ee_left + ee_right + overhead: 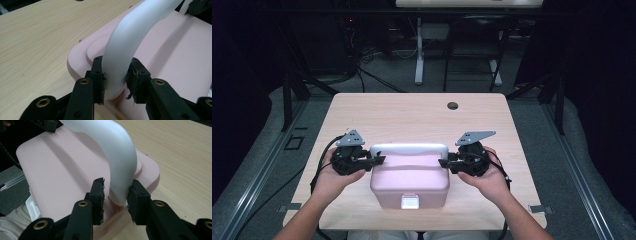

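A pink lidded box [409,180] with a white latch [410,202] sits near the table's front edge. Its white arched handle [409,148] stands up over the lid. My left gripper [379,160] is at the handle's left end. In the left gripper view the pads of the left gripper [115,80] lie against both sides of the handle [125,37] just above its foot. My right gripper [443,162] straddles the handle's right end. In the right gripper view one pad of the right gripper [115,197] touches the handle [117,157], and a thin gap shows at the other pad.
The wooden table [412,115] has a round cable hole [452,105] near its far edge. Dark floor, cables and the legs of a desk lie beyond it. Both of the person's forearms come in from the bottom, on either side of the box.
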### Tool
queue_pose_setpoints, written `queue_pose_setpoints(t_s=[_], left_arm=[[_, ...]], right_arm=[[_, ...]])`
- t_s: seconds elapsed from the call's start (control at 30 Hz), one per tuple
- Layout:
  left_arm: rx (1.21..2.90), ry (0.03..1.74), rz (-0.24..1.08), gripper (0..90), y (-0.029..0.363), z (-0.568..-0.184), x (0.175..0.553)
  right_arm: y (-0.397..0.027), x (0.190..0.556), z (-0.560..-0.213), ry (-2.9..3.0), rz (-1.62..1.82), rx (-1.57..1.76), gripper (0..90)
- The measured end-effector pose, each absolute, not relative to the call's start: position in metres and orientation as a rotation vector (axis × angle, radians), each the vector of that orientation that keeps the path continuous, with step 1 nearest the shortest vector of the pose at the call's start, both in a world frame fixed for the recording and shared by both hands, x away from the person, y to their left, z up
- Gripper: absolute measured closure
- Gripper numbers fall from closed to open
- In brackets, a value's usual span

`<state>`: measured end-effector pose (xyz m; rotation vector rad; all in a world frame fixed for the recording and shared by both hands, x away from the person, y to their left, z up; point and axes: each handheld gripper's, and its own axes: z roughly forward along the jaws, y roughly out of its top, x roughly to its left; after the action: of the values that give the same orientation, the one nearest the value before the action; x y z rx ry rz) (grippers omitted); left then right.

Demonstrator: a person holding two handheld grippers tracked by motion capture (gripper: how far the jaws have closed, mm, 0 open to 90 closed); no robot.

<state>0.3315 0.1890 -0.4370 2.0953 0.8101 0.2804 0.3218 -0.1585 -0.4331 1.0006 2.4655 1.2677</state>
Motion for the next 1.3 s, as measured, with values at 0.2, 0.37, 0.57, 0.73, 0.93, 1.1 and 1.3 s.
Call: queue_pose_setpoints(t_s=[0.2, 0.37, 0.57, 0.73, 0.93, 1.1, 1.3], left_arm=[[2.082, 0.814, 0.259, 70.0, 0.1911, -0.4383, 0.3313], [2.073, 0.814, 0.252, 71.2, 0.1917, -0.4390, 0.3310], [2.073, 0.813, 0.255, 72.9, 0.1922, -0.4389, 0.3312], [2.075, 0.810, 0.260, 73.5, 0.1923, -0.4388, 0.3309], [2.071, 0.811, 0.267, 73.6, 0.1919, -0.4390, 0.3295], [2.080, 0.805, 0.259, 73.7, 0.1922, -0.4383, 0.3270], [2.083, 0.803, 0.251, 73.9, 0.1927, -0.4380, 0.3234]], right_arm=[[-0.1583, 0.3225, -0.4367, 2.469, 1.272, 1.008, 68.2], [-0.1592, 0.3229, -0.4370, 2.468, 1.281, 1.018, 70.5], [-0.1599, 0.3229, -0.4376, 2.454, 1.289, 1.022, 72.9], [-0.1607, 0.3225, -0.4381, 2.451, 1.296, 1.032, 73.4], [-0.1606, 0.3215, -0.4385, 2.444, 1.300, 1.030, 73.7], [-0.1608, 0.3184, -0.4385, 2.449, 1.303, 1.027, 73.9], [-0.1612, 0.3148, -0.4387, 2.452, 1.306, 1.022, 73.9]])
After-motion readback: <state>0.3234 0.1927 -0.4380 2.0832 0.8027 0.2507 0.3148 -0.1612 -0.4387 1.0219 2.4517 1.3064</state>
